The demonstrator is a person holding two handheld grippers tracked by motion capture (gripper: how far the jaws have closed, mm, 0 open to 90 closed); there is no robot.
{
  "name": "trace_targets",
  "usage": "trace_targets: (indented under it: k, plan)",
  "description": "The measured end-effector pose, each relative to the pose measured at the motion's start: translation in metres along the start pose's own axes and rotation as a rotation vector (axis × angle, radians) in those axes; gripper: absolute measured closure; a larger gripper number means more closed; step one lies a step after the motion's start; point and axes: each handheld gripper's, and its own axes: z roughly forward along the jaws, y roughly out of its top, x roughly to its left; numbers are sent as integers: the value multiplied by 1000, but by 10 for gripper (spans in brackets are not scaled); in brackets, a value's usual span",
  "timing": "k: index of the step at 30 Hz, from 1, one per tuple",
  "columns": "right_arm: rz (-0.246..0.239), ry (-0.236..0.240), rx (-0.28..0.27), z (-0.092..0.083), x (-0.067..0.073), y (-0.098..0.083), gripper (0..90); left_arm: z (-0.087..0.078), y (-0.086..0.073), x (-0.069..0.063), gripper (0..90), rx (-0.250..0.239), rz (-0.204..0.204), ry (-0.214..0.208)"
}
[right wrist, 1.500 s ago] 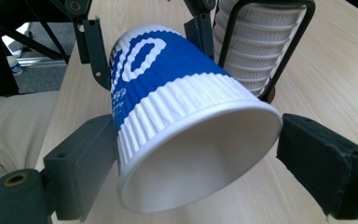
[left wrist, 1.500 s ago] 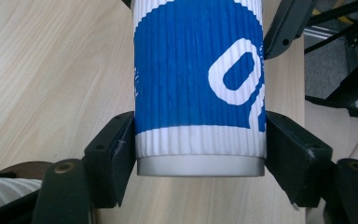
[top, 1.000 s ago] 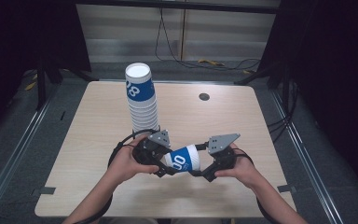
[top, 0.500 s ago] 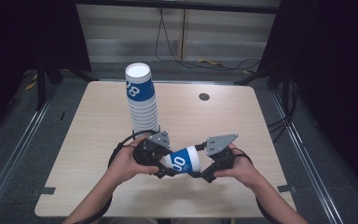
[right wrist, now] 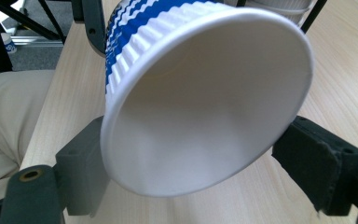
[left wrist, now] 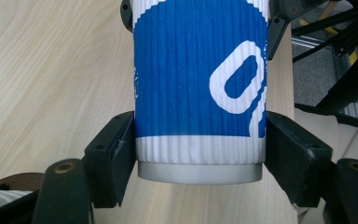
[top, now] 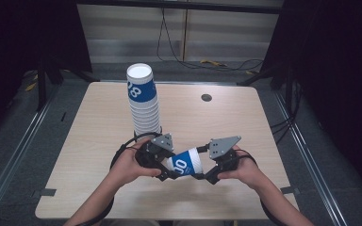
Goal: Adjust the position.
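Observation:
A blue-and-white ribbed paper cup (top: 186,163) lies on its side just above the table, between my two grippers. My left gripper (top: 169,167) is shut on its narrow base end; in the left gripper view both pads (left wrist: 116,154) press the cup (left wrist: 200,84) just above its bottom. My right gripper (top: 202,165) meets it from the other side. In the right gripper view the cup's open mouth (right wrist: 205,107) faces the camera, with my right gripper (right wrist: 191,163) closed against the rim on both sides.
A tall stack of the same cups (top: 143,101) stands upright on the wooden table (top: 245,127), just beyond my left hand. A small dark round hole (top: 206,97) sits near the far edge. Dark floor and rails surround the table.

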Motion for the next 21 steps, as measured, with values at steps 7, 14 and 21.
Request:
trace_targets:
  k: [7,14,21]
  plan:
    - [1,4,21,0,0,1,160,2,-1,1,297,-2,-4,-6]
    - [30,27,-1,0,-1,1,145,-2,-1,1,295,-20,-3,-15]
    - [58,50,-10,-1,-2,1,136,-3,-2,2,294,-9,21,-21]
